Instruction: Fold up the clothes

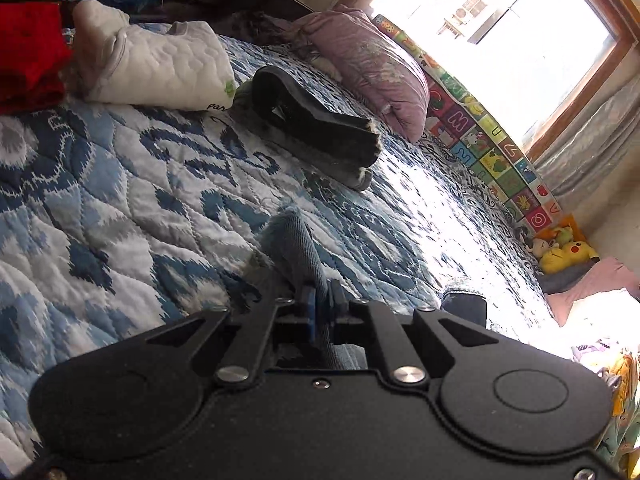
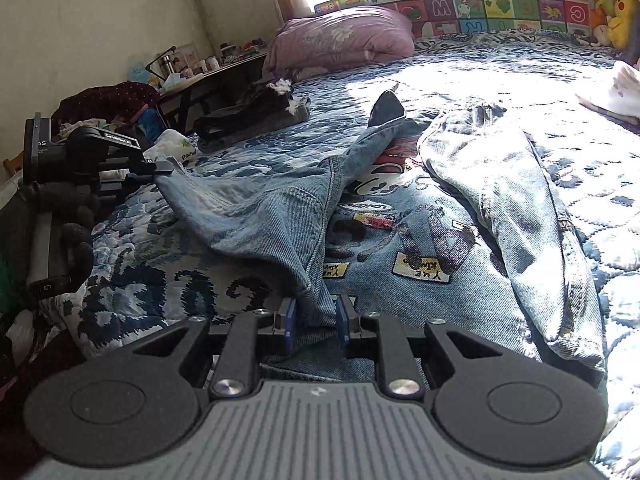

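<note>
Lying on the bed, the denim jacket is pinched by both grippers: right gripper on a fold, left gripper on its edge.

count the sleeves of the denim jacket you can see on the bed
2. One sleeve lies flat on the right, over the quilt. The other sleeve stretches across the left, pinched between the left gripper and right gripper. The denim jacket lies between them.

"GenRobot.AI" is printed on the left gripper; the alphabet mat shows letters "M" and "U".
</note>
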Demonstrator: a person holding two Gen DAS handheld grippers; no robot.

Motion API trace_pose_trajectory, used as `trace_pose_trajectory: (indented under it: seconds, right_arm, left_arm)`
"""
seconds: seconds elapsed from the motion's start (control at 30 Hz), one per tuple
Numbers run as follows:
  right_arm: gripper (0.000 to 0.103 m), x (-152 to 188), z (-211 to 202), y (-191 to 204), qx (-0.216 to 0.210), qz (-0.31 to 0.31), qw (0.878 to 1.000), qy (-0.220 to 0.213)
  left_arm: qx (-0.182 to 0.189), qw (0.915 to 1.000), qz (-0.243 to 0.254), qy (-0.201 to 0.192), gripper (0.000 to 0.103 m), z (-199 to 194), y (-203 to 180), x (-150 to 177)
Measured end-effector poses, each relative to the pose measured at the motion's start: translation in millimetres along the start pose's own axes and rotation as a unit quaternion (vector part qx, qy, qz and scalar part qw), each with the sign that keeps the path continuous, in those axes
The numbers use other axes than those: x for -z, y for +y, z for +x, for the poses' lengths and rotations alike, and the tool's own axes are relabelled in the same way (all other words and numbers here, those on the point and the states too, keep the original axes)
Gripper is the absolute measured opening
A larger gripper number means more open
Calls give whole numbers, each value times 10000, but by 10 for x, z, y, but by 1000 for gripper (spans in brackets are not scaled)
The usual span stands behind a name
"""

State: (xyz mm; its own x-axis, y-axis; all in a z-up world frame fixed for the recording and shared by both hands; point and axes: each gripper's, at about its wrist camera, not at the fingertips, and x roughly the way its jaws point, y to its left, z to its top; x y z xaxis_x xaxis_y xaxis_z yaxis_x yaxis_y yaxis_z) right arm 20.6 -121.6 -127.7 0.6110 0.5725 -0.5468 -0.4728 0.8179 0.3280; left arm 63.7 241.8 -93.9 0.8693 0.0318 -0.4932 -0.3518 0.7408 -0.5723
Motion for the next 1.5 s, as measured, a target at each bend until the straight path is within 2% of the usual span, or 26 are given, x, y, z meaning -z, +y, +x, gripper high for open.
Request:
trace_pose_trajectory:
  seconds: [0.13,0.27,0.47,0.63,0.8,0.87,0.9,0.93,0.97,1.03,1.13,1.23,1.27,1.3,1.4,1.5]
  right_arm:
    - [22,-1,-24,-33,-84,75,9999,-47]
    - [22,-11,-72,-103,-226,248,9994,-87]
    - [23,-37,-247,-299,-514,715,9958,-231]
    - [24,-49,-435,-685,-700,1654,9825,-491]
    - [24,41,-645,-1200,-442,2469,9638,-904]
    - [24,121,-726,-1431,-296,2852,9523,-1044]
    - [24,163,-751,-1523,-242,3021,9466,-1100]
    - [24,205,-765,-1597,-220,3163,9415,-1146]
    - [24,246,-780,-1672,-198,3303,9361,-1190]
    - [24,315,-792,-1795,-186,3546,9262,-1267]
    - [24,386,-751,-1922,-253,3867,9122,-1333]
    - [25,393,-692,-1992,-310,4053,9037,-1346]
    - [29,384,-665,-2019,-318,4152,8991,-1349]
    - [35,385,-643,-2051,-345,4256,8941,-1354]
    - [35,386,-580,-2140,-409,4548,8790,-1373]
    - [36,375,-504,-2206,-472,4841,8620,-1428]
  left_arm:
    - [246,9992,299,-89,2,-73,-341,-96]
    - [666,9955,669,-53,2,-92,-876,-108]
    - [1441,9807,1311,154,2,-49,-1823,58]
    - [1920,9604,1977,397,2,66,-2586,447]
    - [2281,9398,2412,806,2,208,-3114,978]
    - [2349,9281,2690,1056,2,286,-3245,1228]
    - [2518,9147,2881,1298,4,302,-3289,1355]
    - [2672,9015,3052,1509,11,312,-3325,1473]
    - [2726,8986,3092,1500,27,275,-3305,1514]
    - [2789,8988,3074,1407,48,196,-3171,1489]
    - [2420,9166,2918,1272,46,127,-2784,1265]
    - [1909,9353,2788,1048,46,-1,-2257,977]
    - [1757,9397,2759,997,46,-43,-2091,899]
    - [1597,9420,2786,978,46,-96,-1936,857]
    - [1207,9449,2884,967,46,-241,-1551,791]
    - [1254,9410,2917,1169,46,-344,-1379,930]
